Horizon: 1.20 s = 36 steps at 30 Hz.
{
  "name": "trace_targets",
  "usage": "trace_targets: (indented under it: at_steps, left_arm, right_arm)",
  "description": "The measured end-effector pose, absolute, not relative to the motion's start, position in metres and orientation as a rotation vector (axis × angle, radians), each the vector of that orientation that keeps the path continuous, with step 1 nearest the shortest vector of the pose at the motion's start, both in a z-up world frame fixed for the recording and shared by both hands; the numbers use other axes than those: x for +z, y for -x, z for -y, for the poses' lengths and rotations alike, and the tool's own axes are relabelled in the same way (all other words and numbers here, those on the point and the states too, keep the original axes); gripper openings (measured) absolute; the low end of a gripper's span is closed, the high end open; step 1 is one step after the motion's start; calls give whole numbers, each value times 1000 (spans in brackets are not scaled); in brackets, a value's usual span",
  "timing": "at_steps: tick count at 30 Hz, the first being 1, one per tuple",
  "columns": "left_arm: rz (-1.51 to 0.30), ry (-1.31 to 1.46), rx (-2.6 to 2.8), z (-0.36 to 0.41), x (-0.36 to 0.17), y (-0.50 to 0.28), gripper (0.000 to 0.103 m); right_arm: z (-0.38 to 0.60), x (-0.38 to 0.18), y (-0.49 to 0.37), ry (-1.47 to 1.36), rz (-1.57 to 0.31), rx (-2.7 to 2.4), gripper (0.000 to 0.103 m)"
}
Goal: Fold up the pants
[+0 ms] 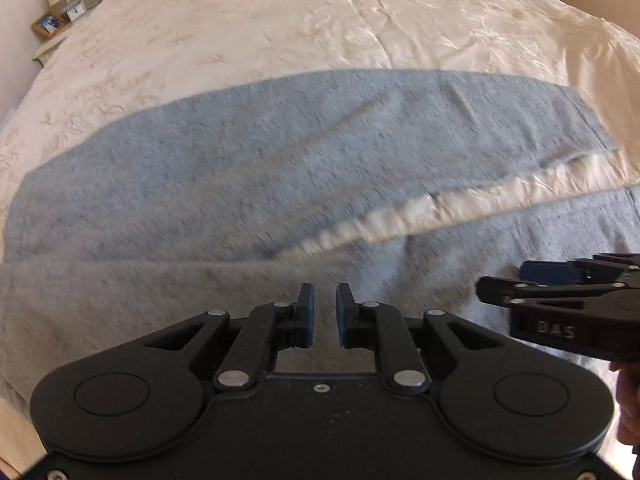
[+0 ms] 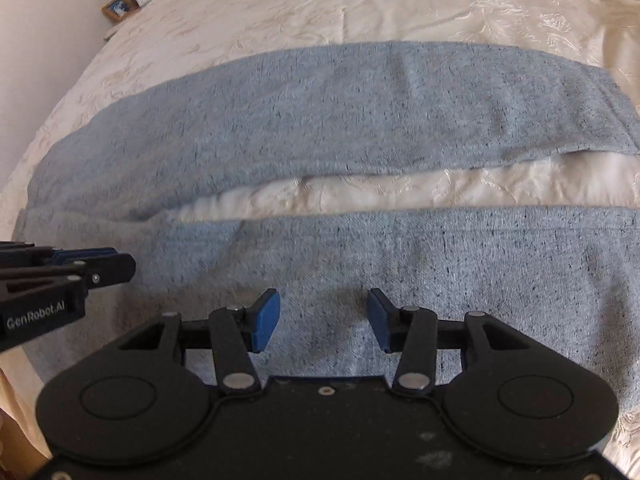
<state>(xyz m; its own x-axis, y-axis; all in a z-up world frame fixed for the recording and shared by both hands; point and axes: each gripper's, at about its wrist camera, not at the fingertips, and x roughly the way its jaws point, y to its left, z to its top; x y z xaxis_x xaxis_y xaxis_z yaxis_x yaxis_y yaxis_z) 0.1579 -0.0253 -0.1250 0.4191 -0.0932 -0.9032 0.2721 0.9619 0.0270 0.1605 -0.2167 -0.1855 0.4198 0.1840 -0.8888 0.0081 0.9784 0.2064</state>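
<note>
Two grey pants (image 2: pixel 320 120) legs spread flat on the cream bedspread (image 2: pixel 360 0), long axis running left-right, waist at left, strip of bedspread between legs, left gripper (image 1: pixel 325 316) narrowly parted, empty, right gripper (image 2: pixel 323 320) wide apart, empty, both over near leg.

"DAS" embossed on the right gripper (image 1: pixel 538 276), "GenRobot.AI" in white on the left gripper (image 2: pixel 114 266)

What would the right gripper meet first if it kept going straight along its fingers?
Probably the near leg of the grey pants, lying right ahead of the open right gripper; the cream bedspread comes only beyond it. Height above the cloth is unclear.
</note>
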Motion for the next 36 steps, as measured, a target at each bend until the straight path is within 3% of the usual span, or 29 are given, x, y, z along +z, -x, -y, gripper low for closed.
trace_targets:
  at_steps: [10,19,29,30,31,32,36]
  left_arm:
    - [-1210,-260,-143,56,-182,-158,19]
    - [-1240,-153,-193,69,-162,-132,19]
    - [-1240,-283,-254,105,-174,-97,18]
    - [-1246,-263,-256,100,-168,-95,19]
    - [-1251,-234,-264,98,-165,-95,19]
    - [-1253,-206,-272,95,-160,-93,20]
    - [-1222,-160,-263,75,-138,-75,21]
  right_arm:
    - [344,-200,-85,-158,-1178,-357,46]
    - [424,-165,-12,-572,-995,-504,54]
    - [453,-193,-44,-678,-964,-468,54]
    - [456,-198,-52,-690,-969,-465,52]
    - [458,-199,-56,-699,-969,-462,37]
    - [459,-197,-58,-703,-976,-459,7]
    - [458,-178,-50,-707,-967,-418,5]
